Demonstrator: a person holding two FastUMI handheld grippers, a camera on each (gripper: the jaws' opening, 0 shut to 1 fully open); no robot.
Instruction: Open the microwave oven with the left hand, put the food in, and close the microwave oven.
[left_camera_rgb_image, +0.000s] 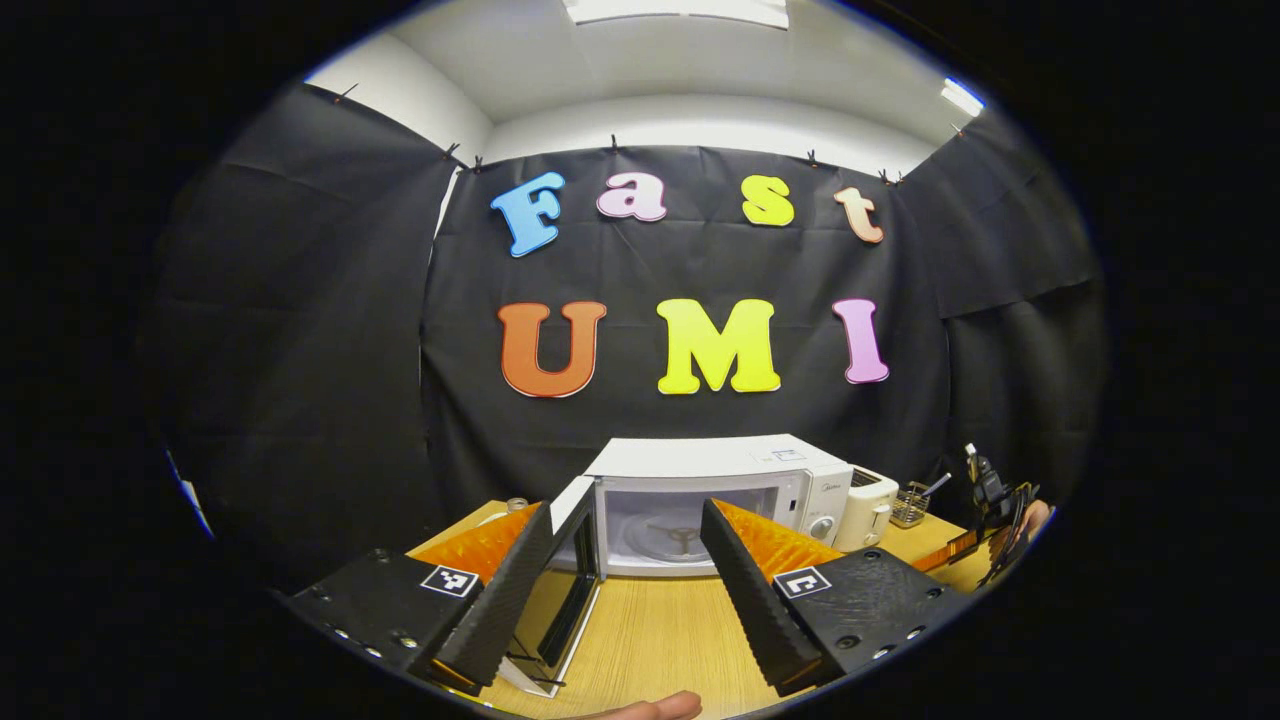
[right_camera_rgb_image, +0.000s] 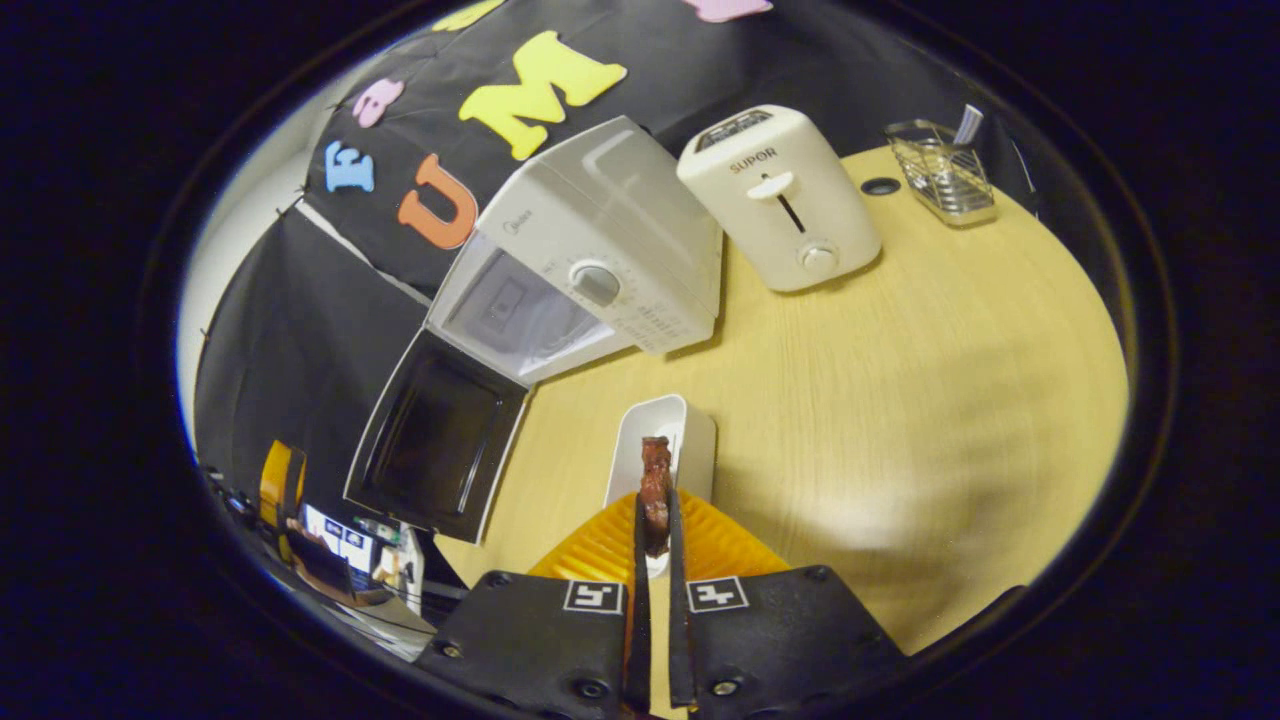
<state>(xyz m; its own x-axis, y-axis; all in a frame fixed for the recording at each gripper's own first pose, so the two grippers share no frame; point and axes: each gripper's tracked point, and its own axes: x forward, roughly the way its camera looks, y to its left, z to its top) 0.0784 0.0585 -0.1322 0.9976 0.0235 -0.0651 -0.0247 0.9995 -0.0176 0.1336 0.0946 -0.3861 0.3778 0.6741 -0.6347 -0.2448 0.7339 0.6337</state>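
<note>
A white microwave oven stands at the back of the wooden table, its door swung open to the left and the glass turntable showing inside. My left gripper hangs open in front of the cavity, nothing between its fingers. In the right gripper view the microwave oven has its dark-windowed door hanging open. My right gripper is shut on a brown piece of food, held above a white rectangular dish on the table.
A cream toaster stands right of the microwave, also toaster. A wire basket sits at the table's far corner. A fingertip shows at the bottom of the left gripper view. Bare wooden tabletop spreads to the right.
</note>
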